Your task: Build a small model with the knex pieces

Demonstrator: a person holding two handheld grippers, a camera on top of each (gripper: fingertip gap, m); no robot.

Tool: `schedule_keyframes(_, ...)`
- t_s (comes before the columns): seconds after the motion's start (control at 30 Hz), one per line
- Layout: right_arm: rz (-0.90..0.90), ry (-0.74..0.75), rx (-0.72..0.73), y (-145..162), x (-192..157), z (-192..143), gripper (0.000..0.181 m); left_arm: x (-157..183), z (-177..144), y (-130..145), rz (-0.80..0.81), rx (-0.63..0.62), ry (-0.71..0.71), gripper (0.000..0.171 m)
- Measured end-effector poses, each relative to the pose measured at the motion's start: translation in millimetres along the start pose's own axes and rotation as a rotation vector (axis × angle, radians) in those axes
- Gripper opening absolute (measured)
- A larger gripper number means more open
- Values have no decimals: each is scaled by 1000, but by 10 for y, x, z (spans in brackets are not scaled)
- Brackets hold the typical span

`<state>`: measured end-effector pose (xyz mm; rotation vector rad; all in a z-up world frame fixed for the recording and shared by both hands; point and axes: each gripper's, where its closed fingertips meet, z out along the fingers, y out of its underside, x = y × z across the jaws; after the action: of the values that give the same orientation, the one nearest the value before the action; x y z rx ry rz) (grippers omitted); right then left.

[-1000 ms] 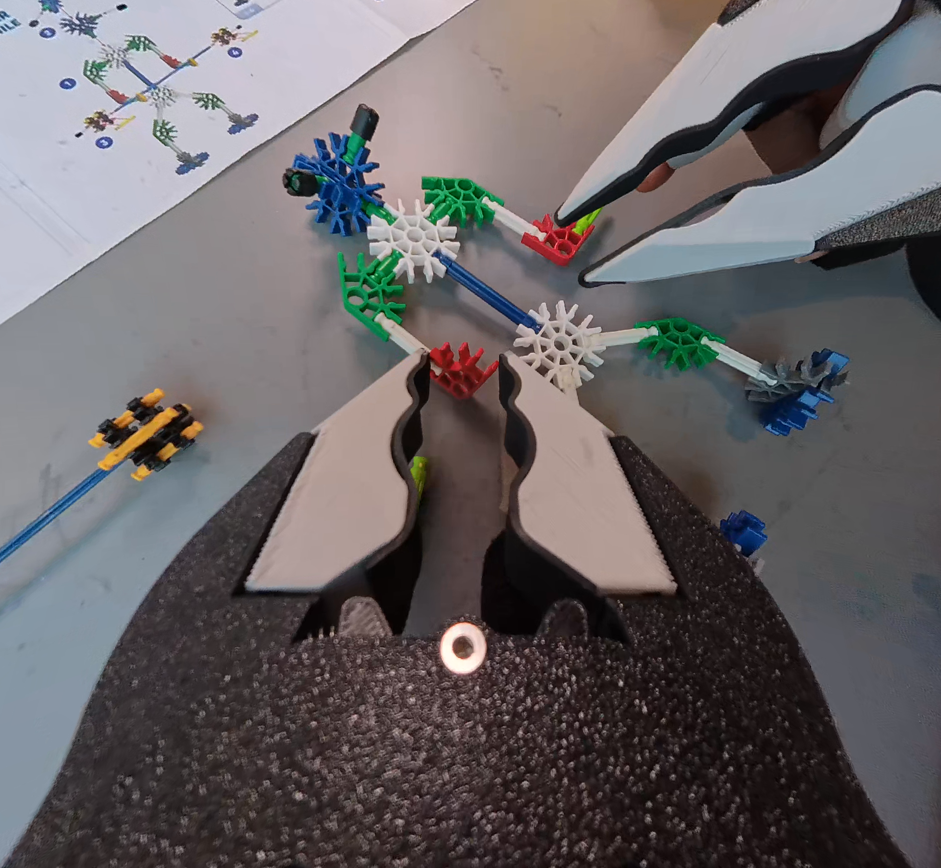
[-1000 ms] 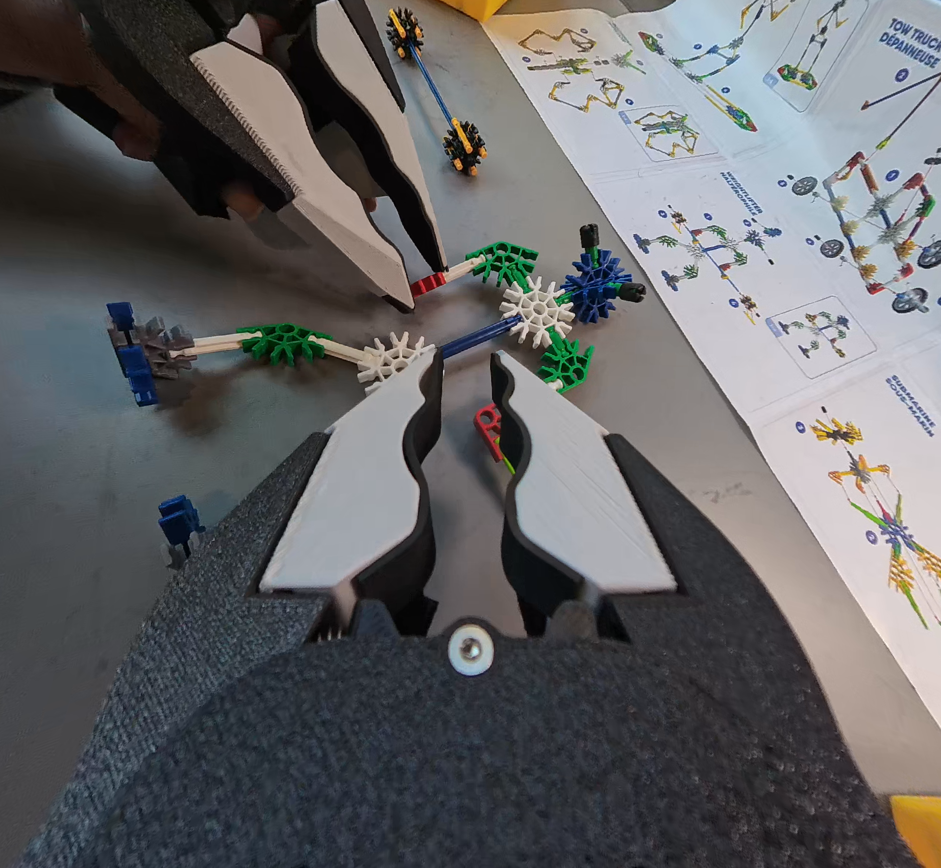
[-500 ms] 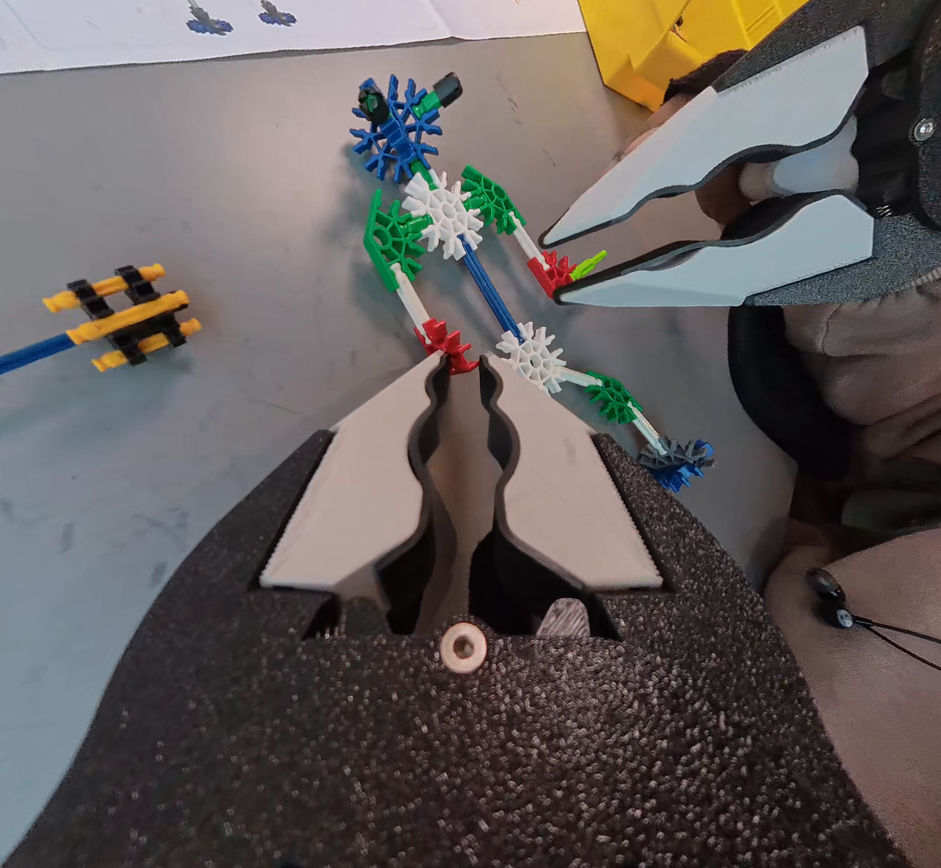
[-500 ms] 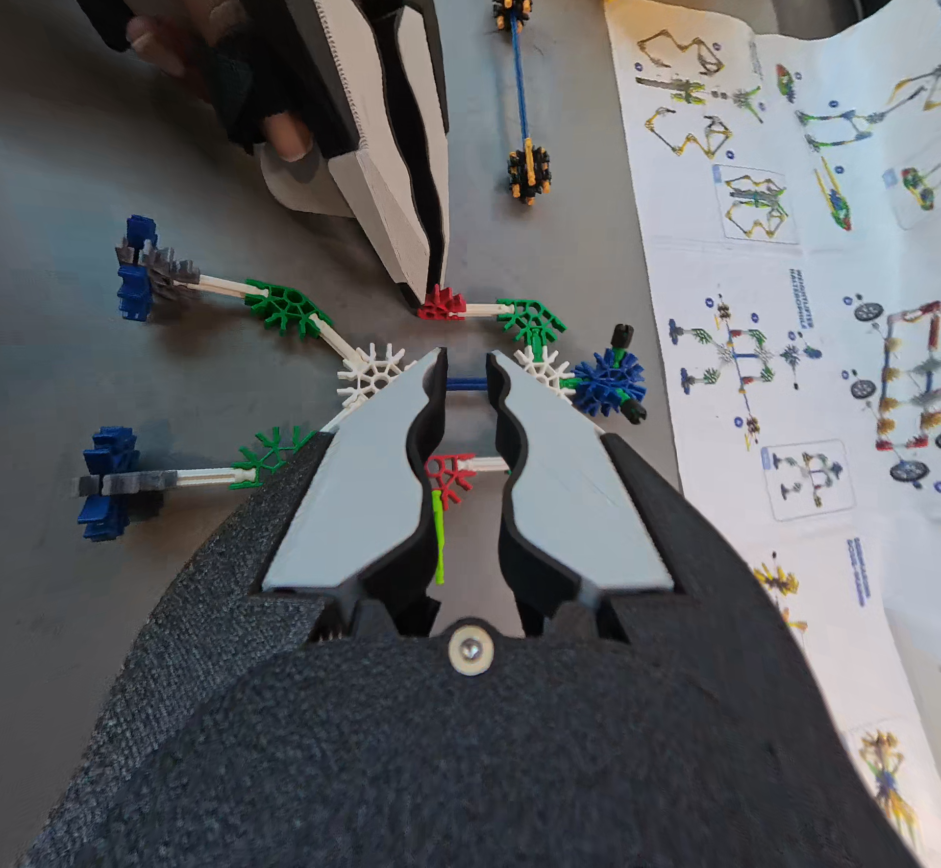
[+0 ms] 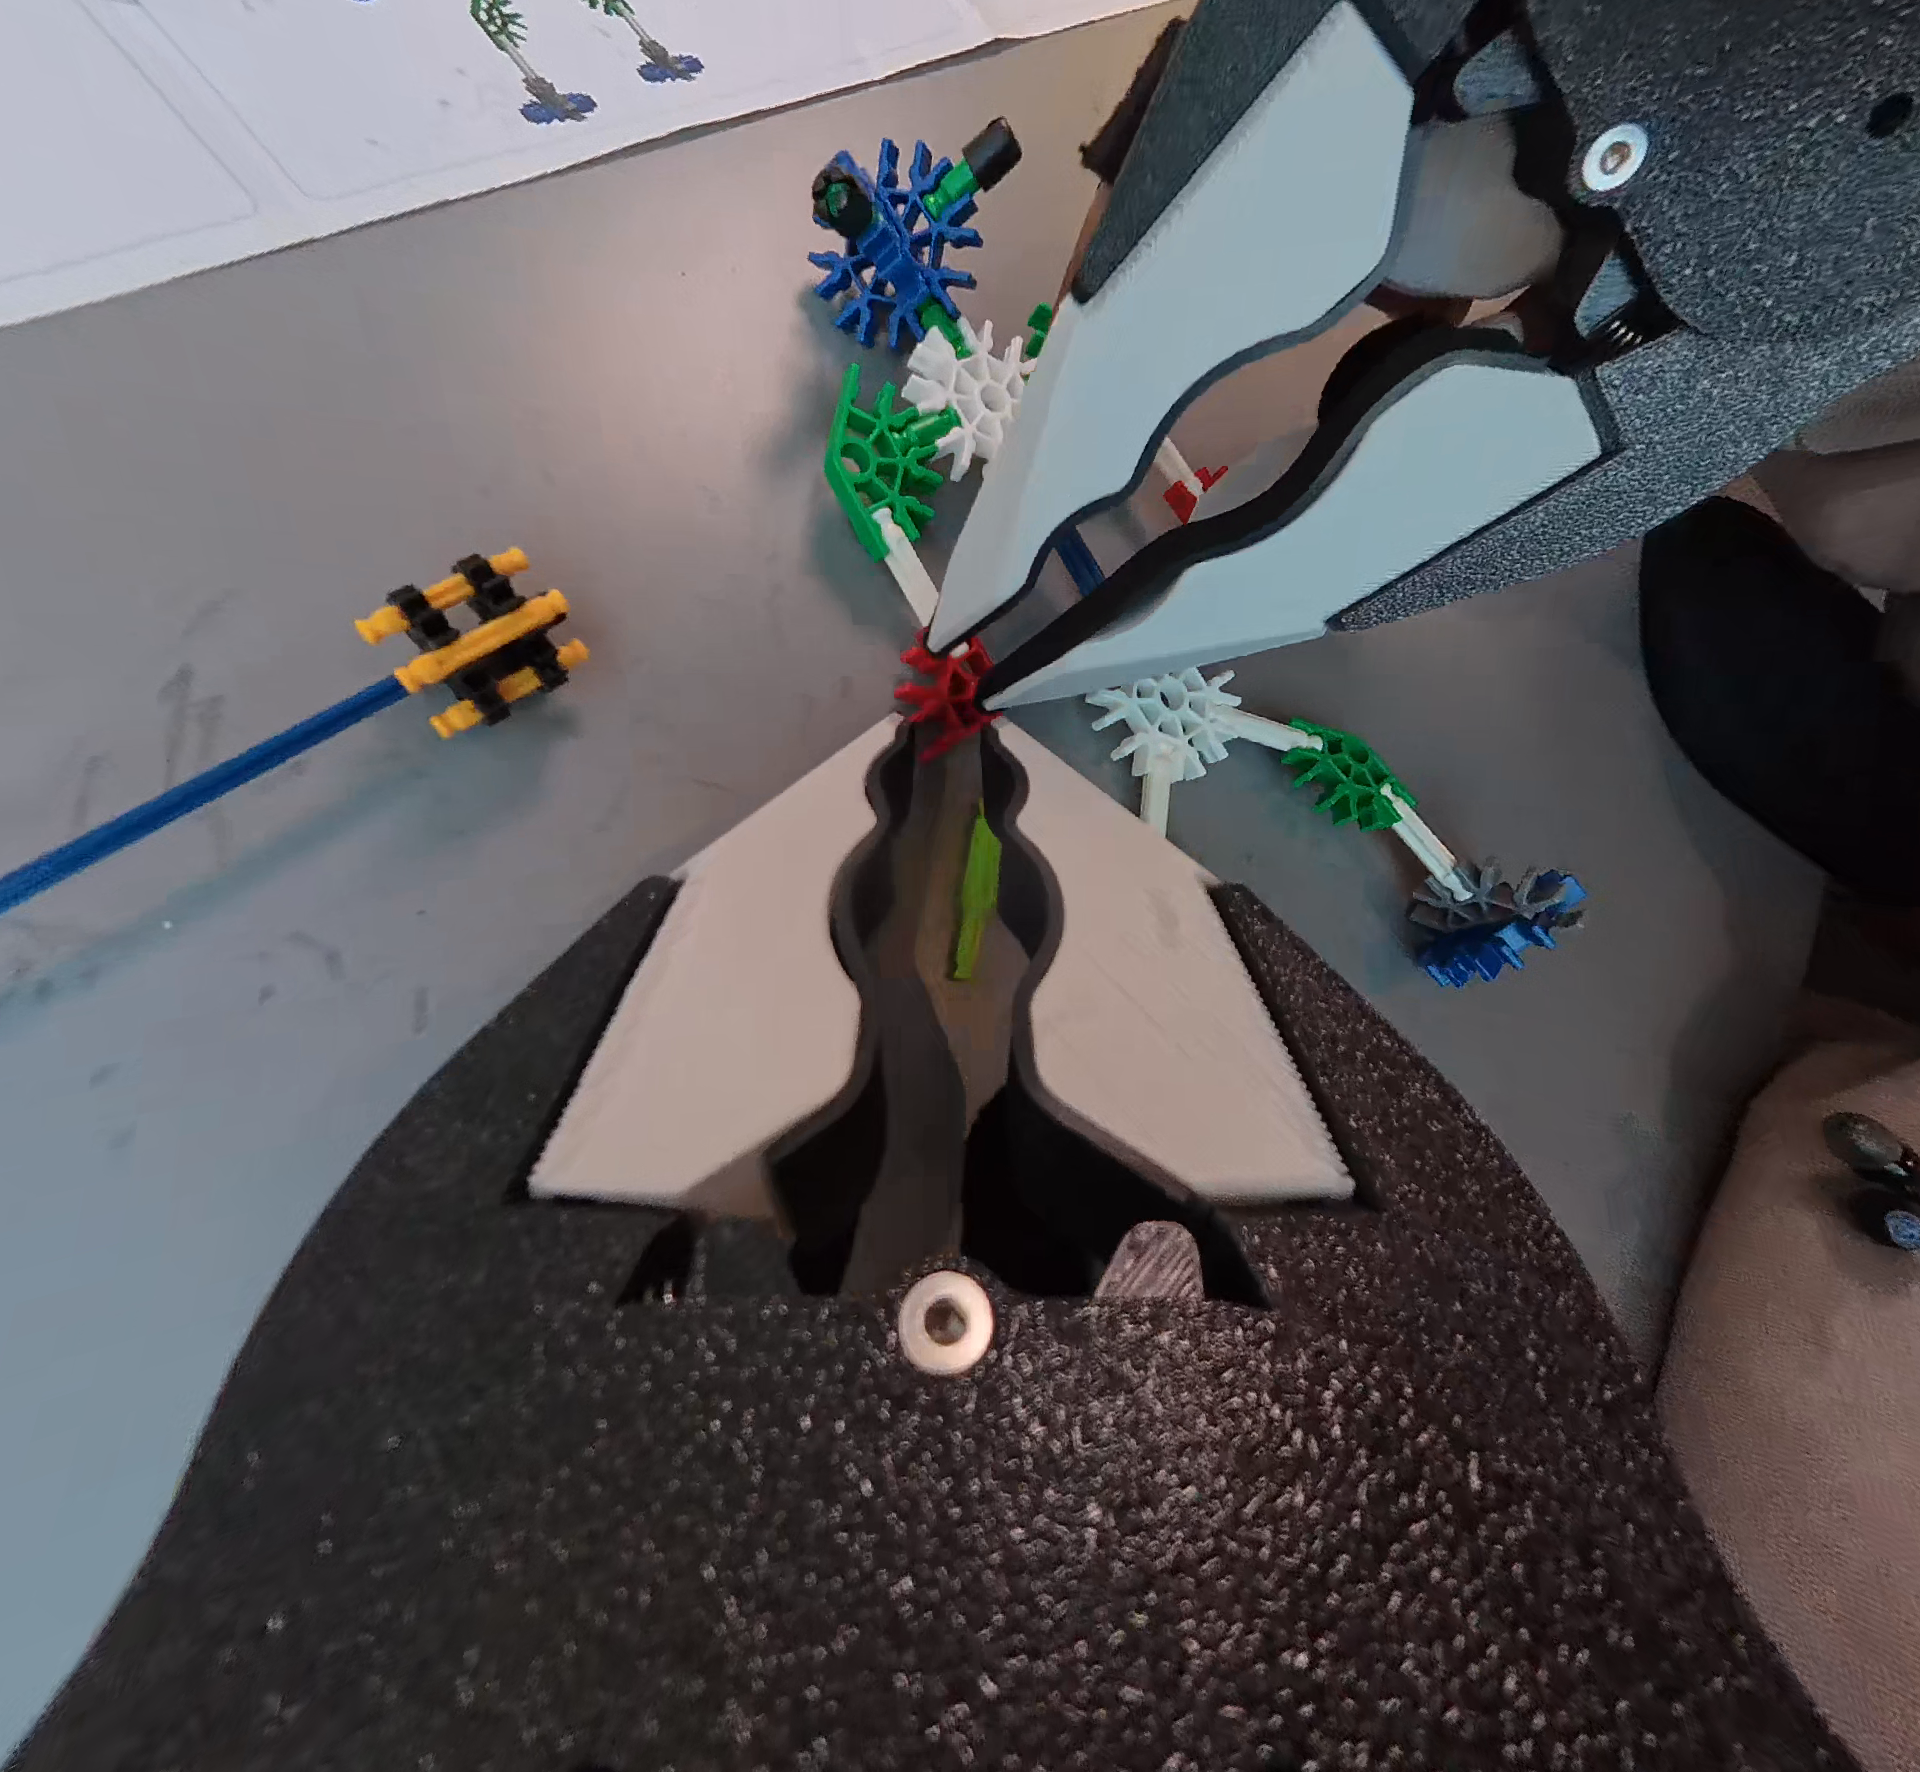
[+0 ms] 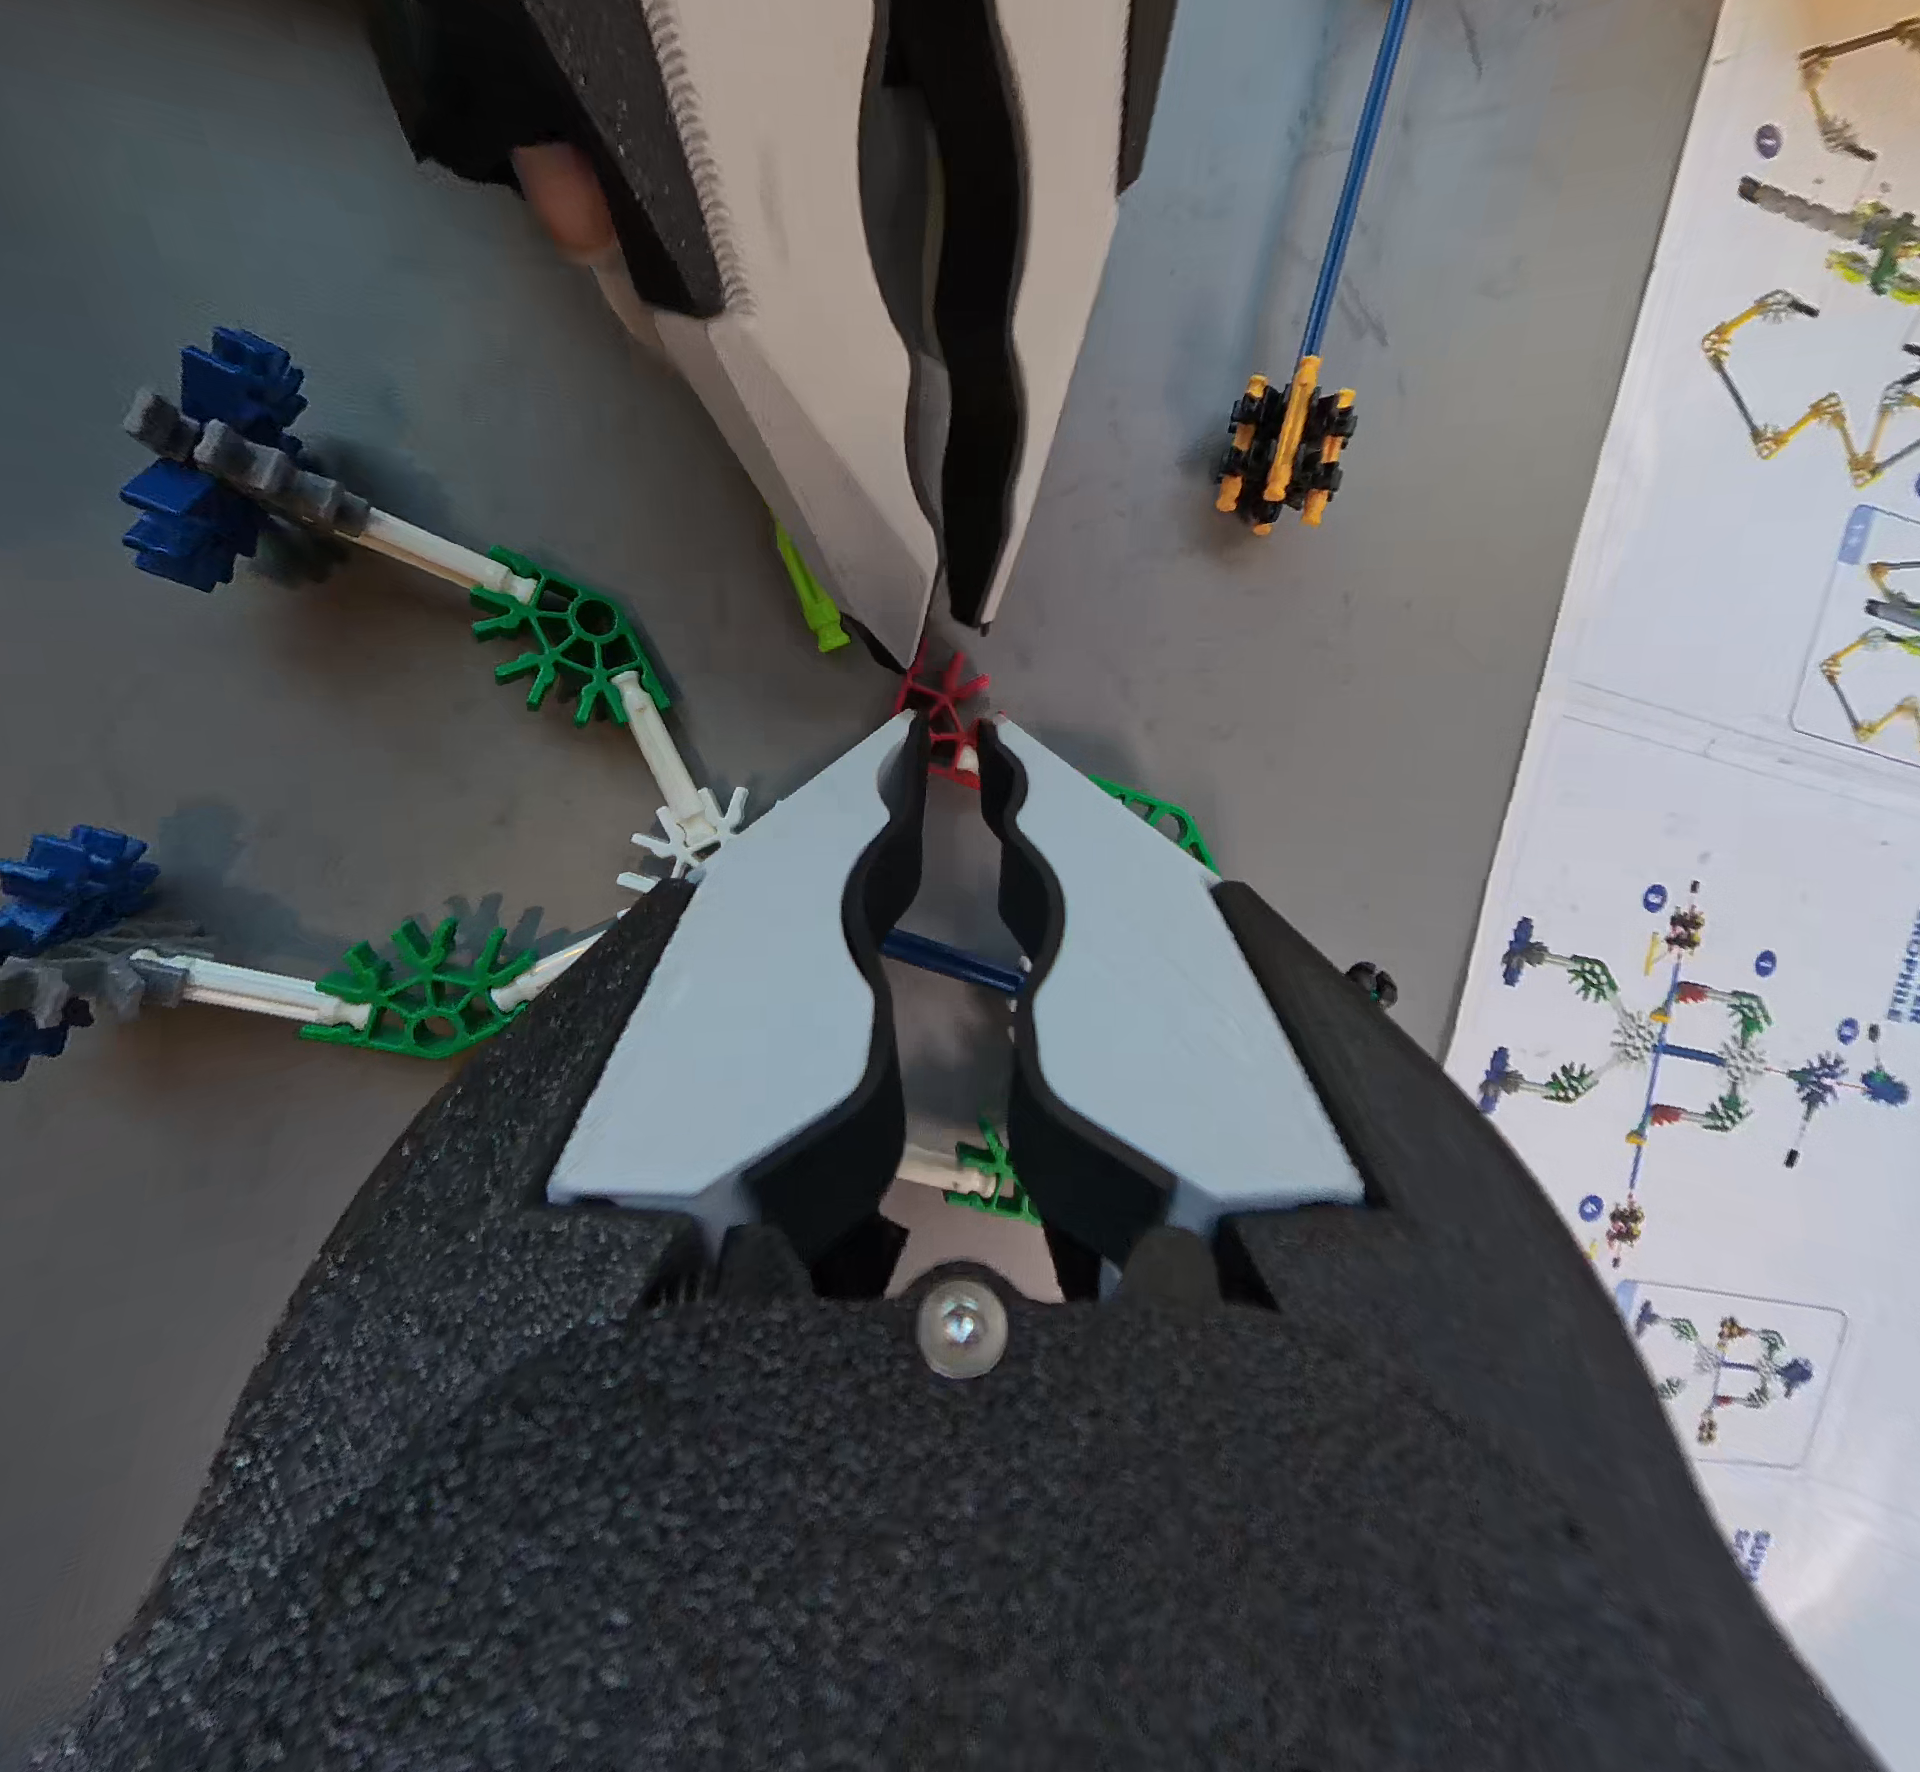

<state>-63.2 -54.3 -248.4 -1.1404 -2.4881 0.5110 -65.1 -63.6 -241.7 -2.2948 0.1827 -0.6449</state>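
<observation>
Left wrist view: left gripper tips nearly closed, a narrow gap, pinching the near edge of the red connector on the grey table. A lime rod lies between the fingers behind the tips; can't tell if it's clamped. Right gripper comes in from upper right, tips close together on the far side of the same connector. Toy model beyond: white hubs, green connectors, blue hub. Yellow-black wheel on a blue rod sits well apart at left. Instruction sheet along the top.

Right wrist view: right gripper at a narrow gap, tips clamped on the red connector, white rod end between them. Left gripper points down from the top, tips touching the connector's far edge; lime rod sticks out beside its tip. Model arms spread left, wheel axle upper right, sheet on the right.
</observation>
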Motion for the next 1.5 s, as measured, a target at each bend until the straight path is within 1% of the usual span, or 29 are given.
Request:
schedule_keyframes(0.1, 9, -70, -59, 2, -22, 11, 7, -8, -143, -53, 55, 2, 19, 18)
schedule_keyframes(0.2, 0, -219, -107, 1, -160, -4, 7, 28, -236, 86, 159, -79, 55, 23)
schedule_keyframes(0.27, -47, -233, -133, 6, -166, -6, 7, 73, -244, 197, 222, -130, 68, 23)
schedule_keyframes(0.4, -133, -225, -150, 7, -189, -11, 7, 66, -171, 334, 364, -202, -1, 23)
schedule_keyframes(0.47, -139, -217, -135, 6, -199, -14, 7, 42, -158, 358, 441, -219, -38, 15)
schedule_keyframes(0.5, -139, -211, -122, 6, -205, -17, 7, 39, -159, 365, 473, -224, -45, 14)
schedule_keyframes(0.57, -132, -198, -94, 13, -221, -31, 7, 52, -158, 373, 499, -227, -37, 11)
schedule_keyframes(0.63, -118, -175, -57, 20, -225, -60, 9, 84, -151, 386, 526, -229, -17, 4)
schedule_keyframes(0.77, -63, -145, 32, 31, -256, -198, 10, 44, -171, 358, 628, -220, -22, 4)
schedule_keyframes(0.87, -45, -112, 46, 103, -273, -269, 11, 74, -230, 317, 695, -194, 40, 4)
schedule_keyframes(0.97, -30, -98, 81, 83, -307, -289, 11, 52, -272, 254, 749, -187, 77, 4)
schedule_keyframes(1.13, -7, -89, 120, -63, -291, -192, 9, -33, -177, 220, 792, -219, 131, 4)
schedule_keyframes(1.23, -2, -92, 87, -65, -272, -104, 5, -41, -130, 230, 810, -232, 153, 4)
schedule_keyframes(1.37, 8, -94, 45, -47, -264, -46, 4, -20, -108, 258, 822, -235, 170, 4)
schedule_keyframes(1.5, 28, -87, 46, -85, -231, -46, 2, -25, -101, 265, 822, -233, 170, 4)
